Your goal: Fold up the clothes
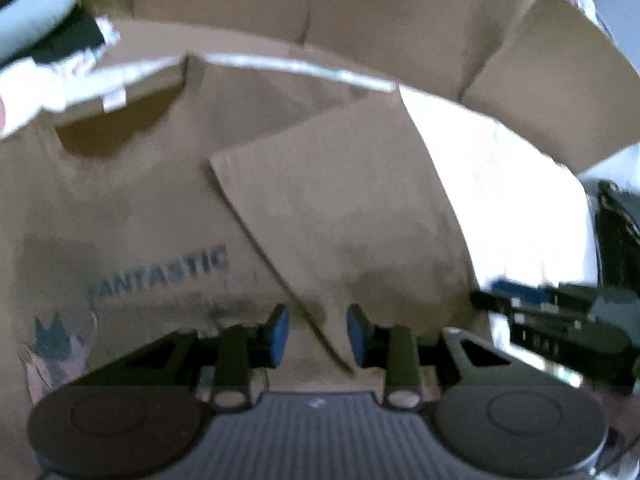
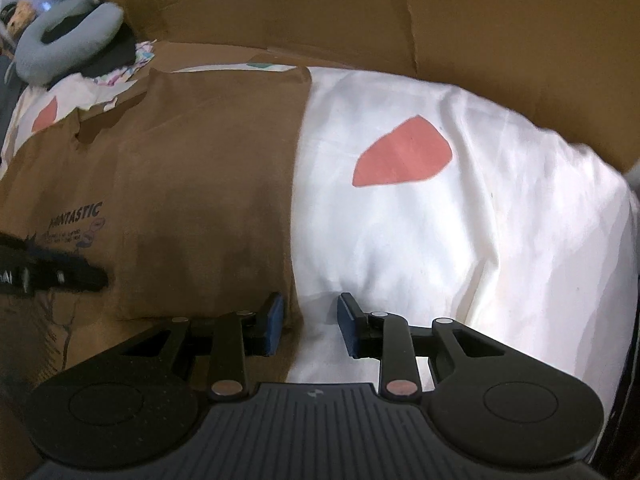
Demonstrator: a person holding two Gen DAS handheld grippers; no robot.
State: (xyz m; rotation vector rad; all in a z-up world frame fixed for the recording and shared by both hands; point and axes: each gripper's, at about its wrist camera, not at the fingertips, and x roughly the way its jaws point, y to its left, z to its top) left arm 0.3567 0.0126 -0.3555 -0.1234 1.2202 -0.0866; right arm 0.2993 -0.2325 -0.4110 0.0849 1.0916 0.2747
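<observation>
A brown T-shirt [image 2: 208, 168] printed "FANTASTIC" lies on a white sheet [image 2: 460, 220] ahead of both grippers, its folded edge running between the spread, empty jaws of the left gripper [image 1: 318, 334] and right gripper [image 2: 310, 324].

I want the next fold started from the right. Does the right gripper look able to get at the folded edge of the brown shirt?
Probably yes: the right gripper hangs open over the brown shirt's edge, nothing between.
</observation>
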